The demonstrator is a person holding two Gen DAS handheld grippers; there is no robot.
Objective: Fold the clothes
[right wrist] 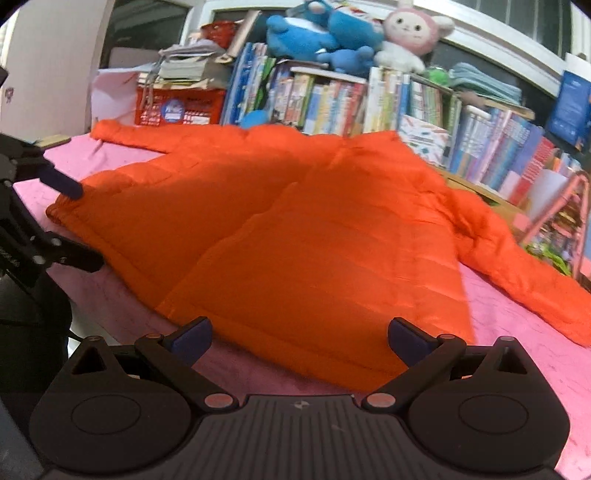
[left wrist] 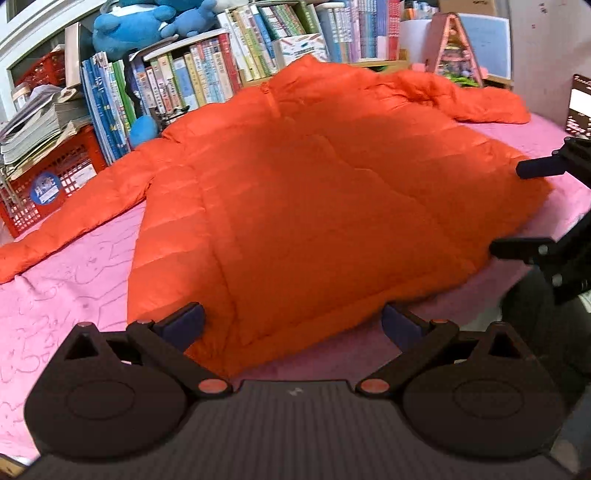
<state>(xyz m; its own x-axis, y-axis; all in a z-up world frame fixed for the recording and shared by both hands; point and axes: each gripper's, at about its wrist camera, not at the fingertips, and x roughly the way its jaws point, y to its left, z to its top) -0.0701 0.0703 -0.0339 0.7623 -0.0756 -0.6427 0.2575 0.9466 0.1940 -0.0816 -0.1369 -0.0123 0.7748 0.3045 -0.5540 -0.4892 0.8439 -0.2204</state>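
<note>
An orange puffer jacket lies spread flat on a pink cloth, both sleeves stretched outward. My left gripper is open at the jacket's bottom hem, its fingers straddling the left corner without holding it. In the right wrist view the same jacket fills the middle, and my right gripper is open at the hem's right corner. The right gripper also shows at the right edge of the left wrist view, open. The left gripper appears at the left edge of the right wrist view, open.
Rows of books on shelves stand behind the table, with blue plush toys and a pink plush rabbit on top. A red crate with stacked papers sits at the far left. A pink toy house stands at the far right.
</note>
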